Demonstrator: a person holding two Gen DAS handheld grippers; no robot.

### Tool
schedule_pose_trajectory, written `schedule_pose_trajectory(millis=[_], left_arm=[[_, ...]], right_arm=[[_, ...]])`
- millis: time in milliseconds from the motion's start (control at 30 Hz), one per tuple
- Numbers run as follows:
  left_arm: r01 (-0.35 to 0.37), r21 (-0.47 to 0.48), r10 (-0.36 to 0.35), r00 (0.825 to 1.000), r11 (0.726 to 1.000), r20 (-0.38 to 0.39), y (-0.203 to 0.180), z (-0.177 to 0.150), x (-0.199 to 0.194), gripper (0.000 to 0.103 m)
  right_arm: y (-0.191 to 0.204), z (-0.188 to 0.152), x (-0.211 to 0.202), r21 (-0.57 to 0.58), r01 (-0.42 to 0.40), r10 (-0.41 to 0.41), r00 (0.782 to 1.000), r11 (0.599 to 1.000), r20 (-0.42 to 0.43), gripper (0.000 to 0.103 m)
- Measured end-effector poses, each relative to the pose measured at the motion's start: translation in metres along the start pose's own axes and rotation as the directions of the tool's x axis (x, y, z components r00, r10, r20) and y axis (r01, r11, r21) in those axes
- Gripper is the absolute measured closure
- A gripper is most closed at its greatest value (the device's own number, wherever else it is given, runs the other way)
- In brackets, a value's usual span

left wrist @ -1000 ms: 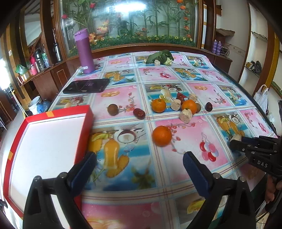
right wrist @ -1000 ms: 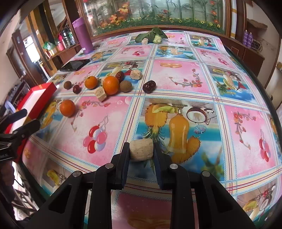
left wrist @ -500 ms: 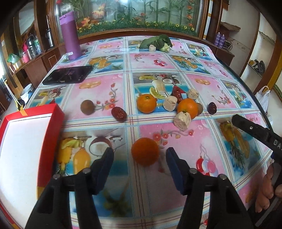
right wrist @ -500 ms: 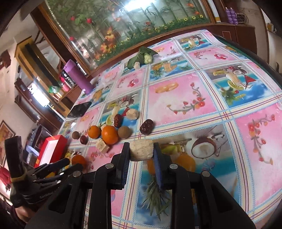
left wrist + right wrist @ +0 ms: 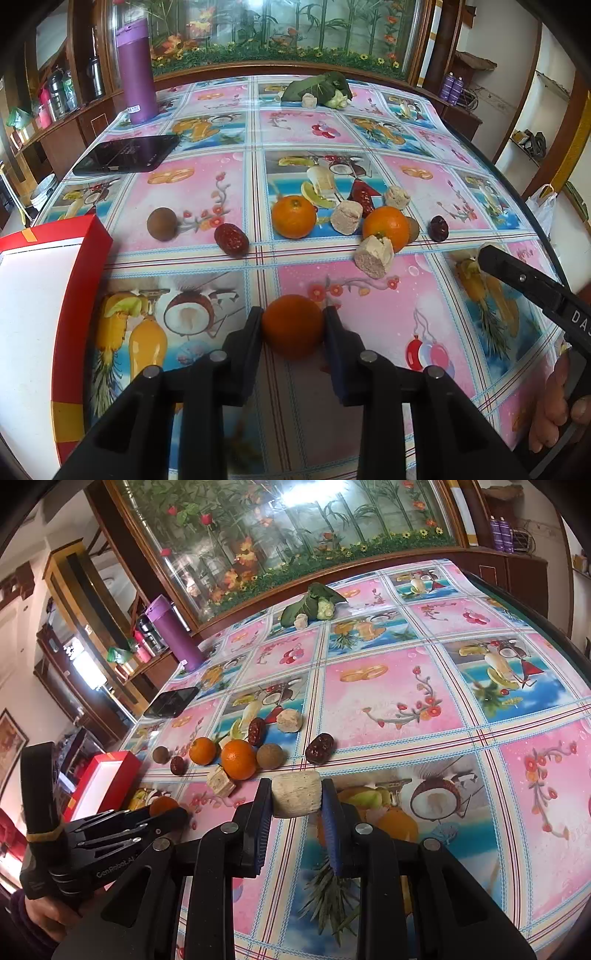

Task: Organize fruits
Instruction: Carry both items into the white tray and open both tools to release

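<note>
the left claw [image 5: 293, 328] has just been closing, and its two pads now press on either side of an orange [image 5: 293, 326] that sits on the surface [image 5: 369, 133], just beside the red box [image 5: 86, 266] with the white inside. the right claw [image 5: 296, 799] is clamped on a pale, rough cylinder-shaped chunk [image 5: 296, 799], held up clear of the patterned cloth. a hand [image 5: 554, 402] grips that tool's handle at the edge of the left view.

beyond the gripped orange lies a loose cluster: two more oranges [image 5: 294, 216], three pale chunks [image 5: 374, 256], two dark red dates [image 5: 231, 240] and a round brown fruit [image 5: 162, 223], the last one lying towards the red box side. a third date [image 5: 438, 228] sits apart on the far side of the cluster from the box. farther off still, past the cluster, a dark tablet [image 5: 127, 158] lies flat, a purple flask [image 5: 136, 70] stands upright, and some leafy greens [image 5: 317, 90] rest near the surface's far edge.
</note>
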State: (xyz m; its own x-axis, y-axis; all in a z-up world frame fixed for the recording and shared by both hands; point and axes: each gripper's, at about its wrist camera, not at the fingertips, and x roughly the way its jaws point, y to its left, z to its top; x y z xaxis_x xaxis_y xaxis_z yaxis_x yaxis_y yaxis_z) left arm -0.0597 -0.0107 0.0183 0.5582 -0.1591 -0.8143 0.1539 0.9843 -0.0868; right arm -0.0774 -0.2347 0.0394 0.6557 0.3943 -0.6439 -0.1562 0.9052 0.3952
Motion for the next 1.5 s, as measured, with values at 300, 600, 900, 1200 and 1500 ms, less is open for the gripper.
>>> schedule_pose_trajectory(millis=[300,600,900,1200,1500], left_arm=[[-0.007,-0.038,0.013,0.990,0.999,0.140,0.023,-0.004,-0.063,0.069],[-0.148,-0.153,0.184,0.949,0.977,0.255,0.101,-0.037,-0.141,0.069],[-0.299,-0.286,0.358,0.915,0.911,0.186,0.177,-0.076,-0.150,0.069],[-0.347,-0.321,0.400,0.909,0.881,0.116,0.204,-0.103,-0.140,0.069],[-0.355,-0.327,0.400,0.913,0.876,0.079,0.219,-0.114,-0.134,0.068]], right_arm=[[0.004,0.000,-0.003,-0.026,0.011,-0.010,1.000,1.000,0.026,0.078],[0.066,-0.008,0.009,-0.070,-0.135,0.135,0.991,0.988,-0.005,0.078],[0.229,-0.029,0.040,-0.290,-0.359,0.326,0.932,0.887,-0.156,0.079],[0.311,-0.066,0.083,-0.393,-0.391,0.275,0.906,0.832,-0.321,0.079],[0.323,-0.080,0.107,-0.430,-0.327,0.153,0.907,0.842,-0.392,0.079]])
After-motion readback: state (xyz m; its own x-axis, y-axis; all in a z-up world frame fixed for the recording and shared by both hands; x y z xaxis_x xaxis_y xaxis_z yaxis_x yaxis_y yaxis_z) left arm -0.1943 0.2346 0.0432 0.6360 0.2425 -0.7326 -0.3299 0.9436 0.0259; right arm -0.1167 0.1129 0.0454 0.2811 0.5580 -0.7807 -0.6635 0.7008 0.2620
